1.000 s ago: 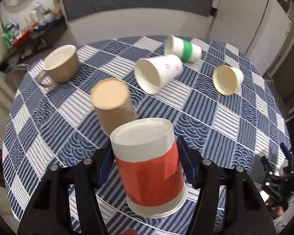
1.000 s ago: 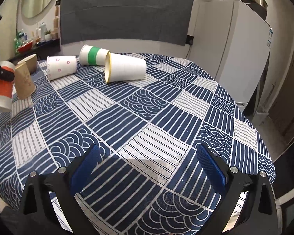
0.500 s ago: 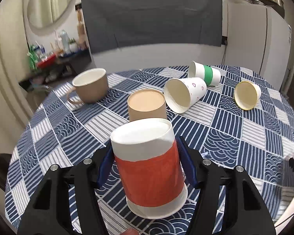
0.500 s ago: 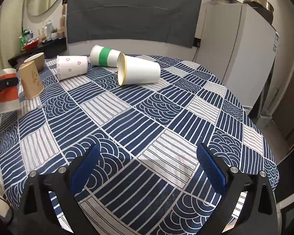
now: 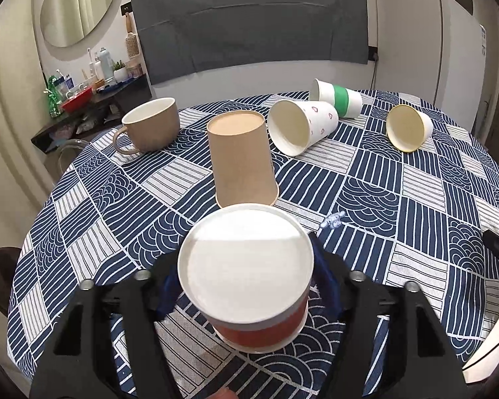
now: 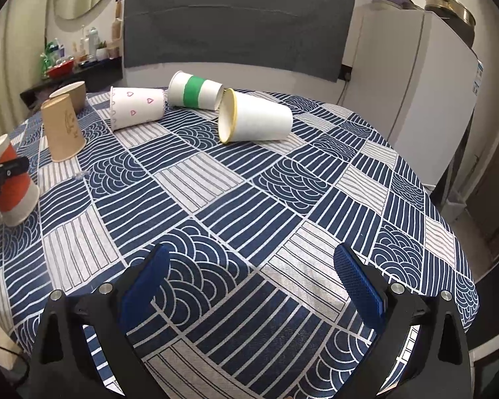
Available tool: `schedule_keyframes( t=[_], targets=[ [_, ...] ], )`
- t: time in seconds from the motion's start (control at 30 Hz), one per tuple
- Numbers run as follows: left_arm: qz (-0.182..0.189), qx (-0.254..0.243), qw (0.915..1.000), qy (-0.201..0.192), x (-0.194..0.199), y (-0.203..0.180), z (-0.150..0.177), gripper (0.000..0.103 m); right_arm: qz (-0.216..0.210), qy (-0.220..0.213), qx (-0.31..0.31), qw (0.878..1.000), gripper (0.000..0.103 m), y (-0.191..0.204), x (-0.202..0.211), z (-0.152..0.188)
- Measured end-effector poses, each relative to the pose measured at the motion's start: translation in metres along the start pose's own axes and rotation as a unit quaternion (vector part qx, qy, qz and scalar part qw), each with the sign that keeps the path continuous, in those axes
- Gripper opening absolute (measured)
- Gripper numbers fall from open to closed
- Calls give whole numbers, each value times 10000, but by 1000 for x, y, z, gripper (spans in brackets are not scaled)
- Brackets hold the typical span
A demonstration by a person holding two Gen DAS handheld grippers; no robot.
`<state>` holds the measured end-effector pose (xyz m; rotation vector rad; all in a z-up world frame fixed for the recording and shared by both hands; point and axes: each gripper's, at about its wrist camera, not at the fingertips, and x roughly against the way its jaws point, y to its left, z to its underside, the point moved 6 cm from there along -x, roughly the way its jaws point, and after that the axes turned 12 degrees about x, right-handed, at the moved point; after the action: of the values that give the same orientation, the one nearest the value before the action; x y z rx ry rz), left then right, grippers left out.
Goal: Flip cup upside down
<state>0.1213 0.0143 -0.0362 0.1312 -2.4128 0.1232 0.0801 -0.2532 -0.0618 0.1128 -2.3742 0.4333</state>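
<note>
A red and white paper cup [image 5: 249, 276] stands upside down, base up, with its rim at or just above the checked tablecloth [image 5: 415, 199]. My left gripper [image 5: 246, 286] is shut on it, one blue pad at each side. The same cup [image 6: 11, 186] shows at the left edge of the right wrist view, slightly tilted. My right gripper [image 6: 249, 286] is open and empty above the near part of the table.
A brown paper cup [image 5: 241, 159] stands upside down just beyond the held cup. A heart-print cup [image 5: 301, 126], a green-banded cup [image 5: 337, 98] and a yellow-rimmed cup [image 5: 407, 128] lie on their sides. A tan mug [image 5: 149, 126] stands upright at the far left.
My left gripper has lowered the red cup towards the table and tilted its view down onto the cup's base. The right gripper has barely moved.
</note>
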Motion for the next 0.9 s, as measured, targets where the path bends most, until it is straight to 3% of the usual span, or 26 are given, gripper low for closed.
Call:
schedule_keyframes(
  t=[0.23, 0.63, 0.9],
  targets=[
    [61, 56, 10000, 20, 6, 3, 1, 95, -18, 24, 56, 10000, 95, 8, -1, -3],
    [77, 51, 9999, -91, 27, 4, 13, 97, -665, -48, -222, 9975, 95, 34, -12, -10],
    [-26, -17, 9996, -295, 38, 0, 33, 97, -748, -90, -288, 9967, 95, 48, -10, -10]
  ],
)
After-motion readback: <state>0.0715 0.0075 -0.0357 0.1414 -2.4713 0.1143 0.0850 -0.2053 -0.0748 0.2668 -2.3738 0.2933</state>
